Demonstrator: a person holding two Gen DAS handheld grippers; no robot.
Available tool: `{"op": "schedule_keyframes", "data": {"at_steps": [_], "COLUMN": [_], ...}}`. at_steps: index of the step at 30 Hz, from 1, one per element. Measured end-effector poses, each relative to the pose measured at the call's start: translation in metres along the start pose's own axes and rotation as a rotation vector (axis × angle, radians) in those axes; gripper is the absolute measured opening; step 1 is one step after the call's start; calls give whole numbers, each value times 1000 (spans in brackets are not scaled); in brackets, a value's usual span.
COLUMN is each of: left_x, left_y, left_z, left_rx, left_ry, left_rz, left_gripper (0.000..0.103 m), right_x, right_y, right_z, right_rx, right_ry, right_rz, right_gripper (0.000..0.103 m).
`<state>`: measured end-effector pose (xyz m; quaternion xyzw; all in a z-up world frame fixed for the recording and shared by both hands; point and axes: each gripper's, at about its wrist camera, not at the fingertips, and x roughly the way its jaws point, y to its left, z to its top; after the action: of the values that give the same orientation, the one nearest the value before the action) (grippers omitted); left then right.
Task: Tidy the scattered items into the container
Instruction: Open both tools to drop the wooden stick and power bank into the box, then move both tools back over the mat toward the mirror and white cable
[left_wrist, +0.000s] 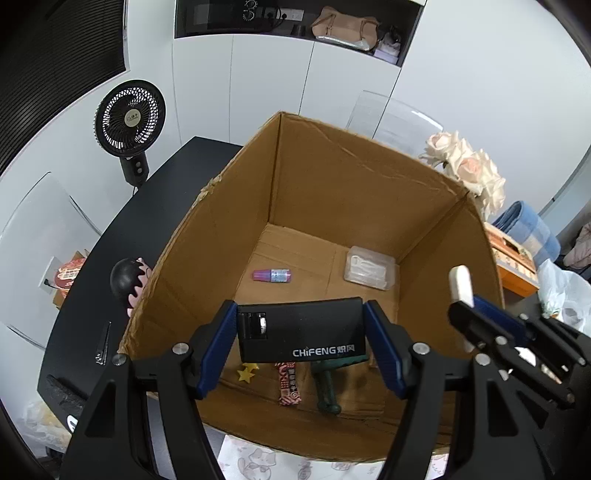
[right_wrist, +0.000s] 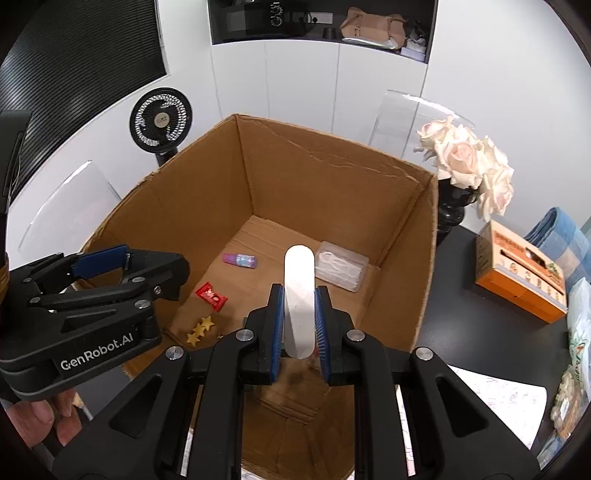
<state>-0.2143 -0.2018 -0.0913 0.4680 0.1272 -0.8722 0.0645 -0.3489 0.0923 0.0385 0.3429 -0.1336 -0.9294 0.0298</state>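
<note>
Cardboard box already held several small items; left gripper pinched a black rectangular device above it, right gripper pinched a white oblong stick; nail clippers lay outside

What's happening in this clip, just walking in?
A person is tidying items into an open cardboard box. The left claw holds a black CHIFENG case over the box; the right claw grips a white oblong piece above it. A small bottle and clear plastic case already lie inside.
</note>
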Motion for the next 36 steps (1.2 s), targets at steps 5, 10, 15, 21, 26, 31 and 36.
{"op": "schedule_keyframes", "data": {"at_steps": [5, 10, 15, 21, 26, 31, 36], "left_x": [-1, -8, -16, -27, -37, -49, -62], "left_y": [2, 11, 15, 13, 10, 10, 6], "left_z": [-2, -1, 2, 5, 6, 7, 5], "left_rx": [11, -11, -23, -18, -12, -11, -3], "left_ry": [-15, -44, -68, -96, -114, -133, -156], "left_rz": [16, 33, 17, 27, 23, 29, 28], "left_gripper": [81, 100, 103, 103, 103, 103, 103], "right_x": [-5, -12, -18, -27, -36, -46, -58], "right_y": [-6, -18, -19, -12, -7, -5, -3], "right_z": [-1, -2, -1, 1, 4, 4, 0], "right_rx": [19, 55, 47, 26, 3, -1, -7], "right_ry": [-17, -35, -38, -54, -68, -82, -96], "right_rz": [-16, -43, -64, -70, -74, -80, -86], "right_gripper": [57, 98, 103, 103, 103, 103, 103]}}
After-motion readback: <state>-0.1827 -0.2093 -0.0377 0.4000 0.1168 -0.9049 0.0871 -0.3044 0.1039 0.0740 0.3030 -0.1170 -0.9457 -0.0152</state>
